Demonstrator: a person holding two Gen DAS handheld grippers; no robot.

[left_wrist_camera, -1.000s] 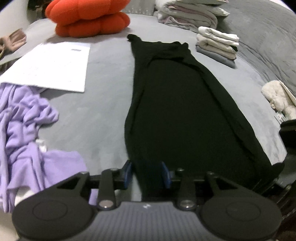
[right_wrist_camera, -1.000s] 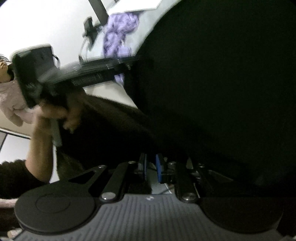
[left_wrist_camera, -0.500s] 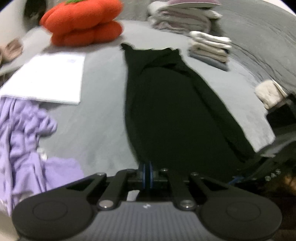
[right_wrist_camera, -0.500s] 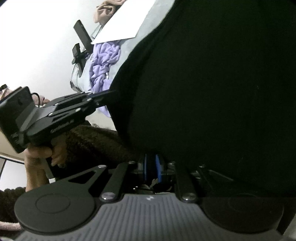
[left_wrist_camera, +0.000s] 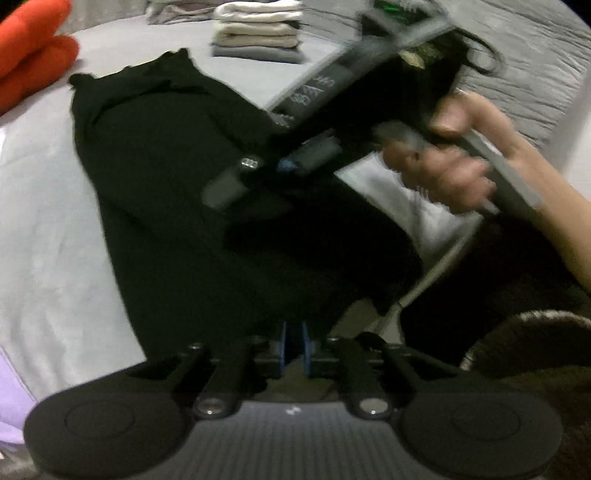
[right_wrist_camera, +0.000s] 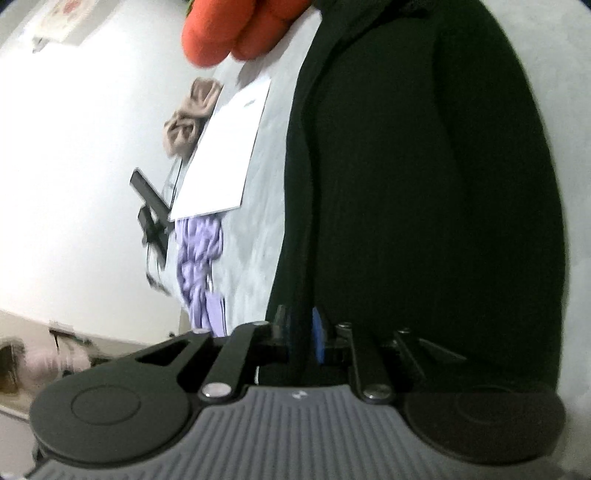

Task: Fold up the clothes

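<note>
Nearest to us in the left wrist view, our left gripper (left_wrist_camera: 293,341) has its blue pads a narrow gap apart and opening. The near hem of the black garment (left_wrist_camera: 177,206) hangs just above the pads; the blur keeps us from telling whether any cloth is caught between them.

In the right wrist view, our right gripper (right_wrist_camera: 301,332) also stands with its jaws opening. A dark fold of the same black garment (right_wrist_camera: 424,184) runs down into the gap between its pads, though we cannot tell whether they press on it.

Beyond the left gripper, the garment stretches long and narrow across the grey bed cover (left_wrist_camera: 48,229), its near end lifted and doubled over itself. Above that fold we see the right gripper (left_wrist_camera: 266,168) from outside, blurred, carried by our right hand (left_wrist_camera: 454,155), its tip over the dark cloth.

Farther off lie a lilac garment (right_wrist_camera: 199,254), a white sheet of paper (right_wrist_camera: 225,162) and a beige cloth (right_wrist_camera: 190,114). At the far end sit an orange cushion (left_wrist_camera: 33,55) and a stack of folded clothes (left_wrist_camera: 258,31).
</note>
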